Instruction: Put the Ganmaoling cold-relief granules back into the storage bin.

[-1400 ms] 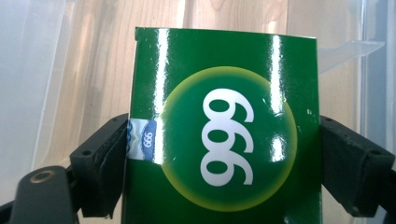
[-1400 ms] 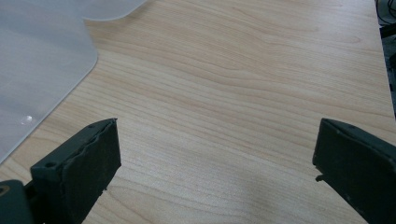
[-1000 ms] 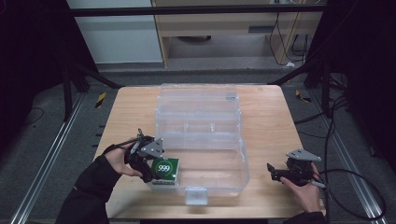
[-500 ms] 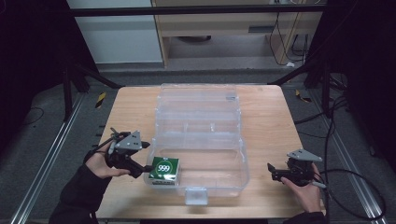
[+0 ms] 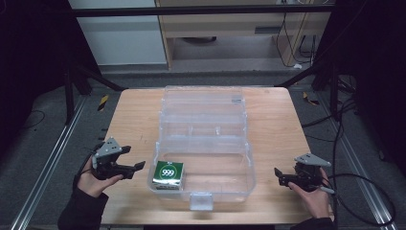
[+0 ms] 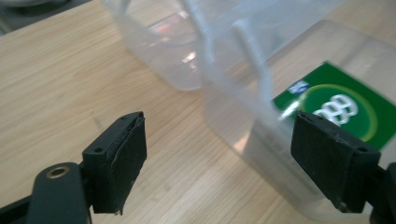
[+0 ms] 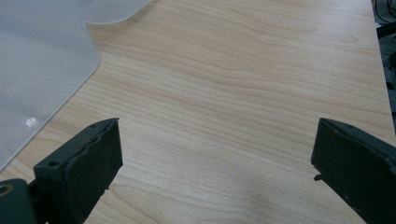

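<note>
Evidently a placing step looks finished: the green square "999" packet (image 5: 166,174) lies inside the clear plastic hinged box (image 5: 239,158), both the left gripper (image 5: 134,166) and right gripper (image 5: 281,176) spread empty; closing its lid likely follows.

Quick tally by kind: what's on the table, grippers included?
Clear plastic organiser box: 1
Green 999 box: 1, inside the clear box
Grippers: 2, left gripper, right gripper, both open
Total: 4
</note>
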`<state>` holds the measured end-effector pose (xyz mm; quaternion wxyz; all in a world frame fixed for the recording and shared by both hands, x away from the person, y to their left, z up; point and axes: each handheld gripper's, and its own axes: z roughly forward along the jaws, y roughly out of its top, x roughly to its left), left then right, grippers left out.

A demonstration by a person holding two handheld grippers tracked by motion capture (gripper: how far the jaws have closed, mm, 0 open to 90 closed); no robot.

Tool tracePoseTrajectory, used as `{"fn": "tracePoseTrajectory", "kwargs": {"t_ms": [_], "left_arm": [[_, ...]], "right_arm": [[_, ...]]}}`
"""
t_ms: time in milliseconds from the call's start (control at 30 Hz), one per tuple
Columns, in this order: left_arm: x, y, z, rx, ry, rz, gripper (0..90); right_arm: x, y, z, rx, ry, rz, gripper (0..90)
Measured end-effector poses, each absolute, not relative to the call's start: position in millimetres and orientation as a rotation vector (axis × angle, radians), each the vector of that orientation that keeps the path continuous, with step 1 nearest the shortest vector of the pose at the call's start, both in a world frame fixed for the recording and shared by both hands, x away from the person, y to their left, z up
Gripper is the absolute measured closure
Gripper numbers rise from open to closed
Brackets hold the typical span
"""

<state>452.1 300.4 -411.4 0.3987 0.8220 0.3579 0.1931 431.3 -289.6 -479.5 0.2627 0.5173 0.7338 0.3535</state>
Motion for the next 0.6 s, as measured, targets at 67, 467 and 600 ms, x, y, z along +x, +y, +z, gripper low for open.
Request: {"fn": "tracePoseTrajectory", "kwargs": {"t_ms": [67, 467, 600], "left_arm": [[453, 305, -419, 2.065, 0.957, 0.506, 17.8], [455, 329, -456, 1.995, 1.19, 0.593, 19.9], [457, 334, -467, 1.976, 1.256, 0.596, 20.2]], "right_arm": [[431, -289, -480, 1.399, 1.985, 0.957, 2.3], [430, -293, -481, 1.41, 1.966, 0.963, 2.2], [429, -295, -482, 1.406, 1.96, 0.966, 2.2]]}}
